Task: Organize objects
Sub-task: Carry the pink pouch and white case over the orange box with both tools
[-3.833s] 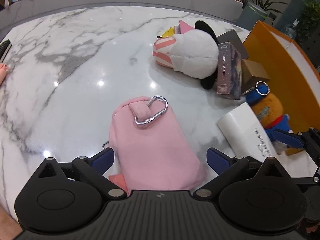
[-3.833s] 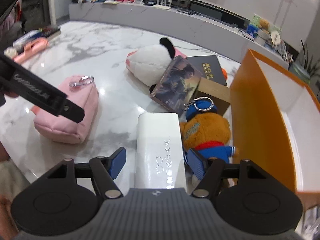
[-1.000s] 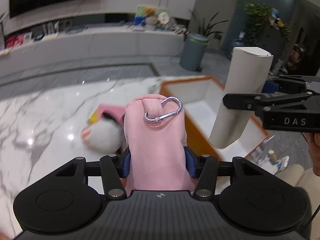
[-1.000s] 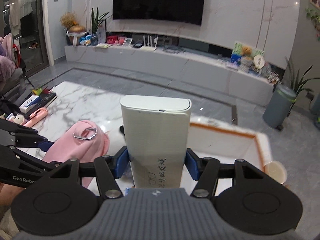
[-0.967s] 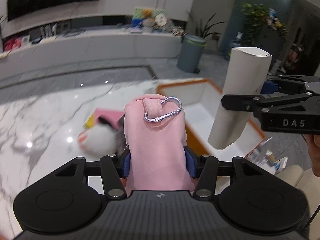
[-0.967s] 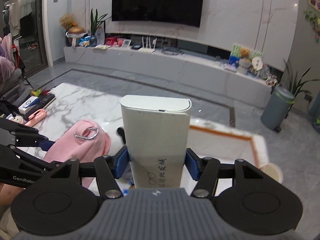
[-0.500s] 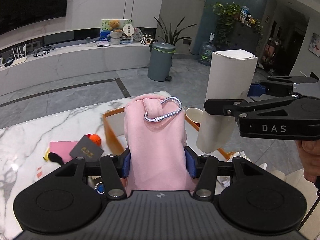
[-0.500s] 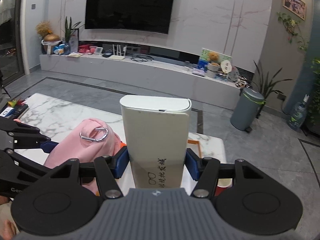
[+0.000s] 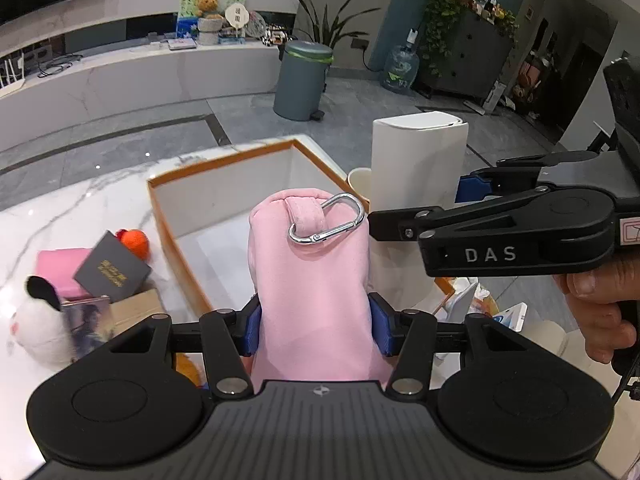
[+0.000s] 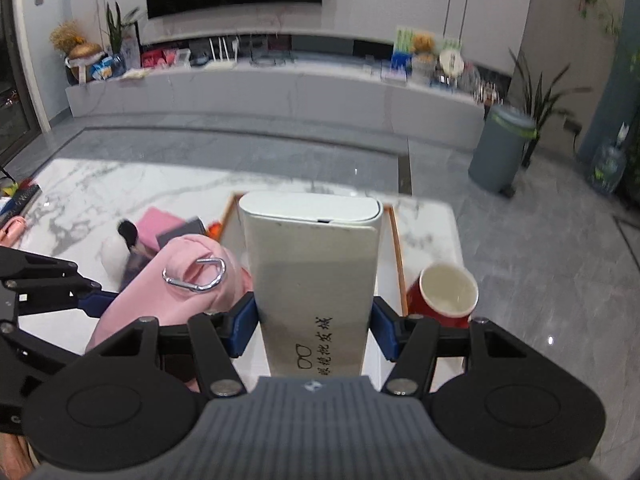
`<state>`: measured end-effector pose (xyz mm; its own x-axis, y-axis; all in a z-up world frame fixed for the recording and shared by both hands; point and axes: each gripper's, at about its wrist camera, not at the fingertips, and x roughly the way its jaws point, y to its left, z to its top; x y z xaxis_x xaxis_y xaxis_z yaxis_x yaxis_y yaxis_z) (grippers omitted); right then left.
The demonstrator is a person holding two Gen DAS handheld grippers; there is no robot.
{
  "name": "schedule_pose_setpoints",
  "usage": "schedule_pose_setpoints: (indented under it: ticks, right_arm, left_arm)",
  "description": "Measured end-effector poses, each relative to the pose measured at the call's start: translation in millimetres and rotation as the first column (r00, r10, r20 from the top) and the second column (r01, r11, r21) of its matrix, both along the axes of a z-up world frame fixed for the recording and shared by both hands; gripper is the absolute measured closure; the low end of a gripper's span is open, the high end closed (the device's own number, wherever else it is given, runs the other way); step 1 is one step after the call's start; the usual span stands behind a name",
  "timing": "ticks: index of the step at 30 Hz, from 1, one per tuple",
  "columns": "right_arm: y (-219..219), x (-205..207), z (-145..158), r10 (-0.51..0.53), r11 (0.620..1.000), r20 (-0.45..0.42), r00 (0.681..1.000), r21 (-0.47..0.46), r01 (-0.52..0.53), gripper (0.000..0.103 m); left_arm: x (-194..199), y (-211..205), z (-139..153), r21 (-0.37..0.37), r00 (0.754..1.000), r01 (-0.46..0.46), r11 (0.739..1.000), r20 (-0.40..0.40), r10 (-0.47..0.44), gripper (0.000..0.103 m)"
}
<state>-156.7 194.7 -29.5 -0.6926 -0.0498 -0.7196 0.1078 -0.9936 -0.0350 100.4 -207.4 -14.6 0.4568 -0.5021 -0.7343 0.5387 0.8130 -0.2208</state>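
Your left gripper [image 9: 316,330] clasps the pink pouch [image 9: 310,276], your right gripper [image 10: 312,332] the white case [image 10: 314,280]; both hover over the orange box [image 9: 176,240], undropped; toys remain on the surface [image 9: 60,216].

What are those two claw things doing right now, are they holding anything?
Left gripper: closed on the pink pouch.
Right gripper: closed on the white case.

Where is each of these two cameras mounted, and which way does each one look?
Left wrist: sits on the left gripper, looks along its fingers past the pink pouch into the orange-rimmed box; a hand shows.
Right wrist: sits on the right gripper, looks past the white case toward the TV wall; no body part clearly shows.
Shared: pouch, case, box, paper cup.
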Motion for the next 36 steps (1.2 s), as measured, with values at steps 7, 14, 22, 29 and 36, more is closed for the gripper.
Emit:
schedule_pose_setpoints:
  ticks: [7,14,22,29,36]
  right_arm:
    - [9,-21,-31,-0.008,1.000,0.065,0.998,0.011,0.007,0.042]
    - [8,-41,-58,0.023,0.999,0.154,0.988,0.031,-0.028,0.042]
    - [11,-59,-85,0.037,0.998,0.275,0.961,0.029,-0.047,0.042]
    - [17,-64,-110,0.067,0.998,0.373,0.925,-0.016,-0.066,0.042]
    - [16,-70,-122,0.085,0.996,0.418,0.905,-0.010,-0.089,0.041]
  left_arm:
    - [13,-21,-26,0.044,0.999,0.031,0.999,-0.038,-0.030,0.043]
    - [20,-28,-44,0.103,0.994,0.050,0.993,-0.098,-0.040,0.043]
    - [25,-38,-54,0.149,0.988,0.057,0.987,-0.153,-0.034,0.043]
    - [22,-48,-71,0.216,0.986,0.086,0.973,-0.160,-0.051,0.043]
    - [15,-61,-77,0.302,0.991,0.096,0.948,-0.113,-0.065,0.043]
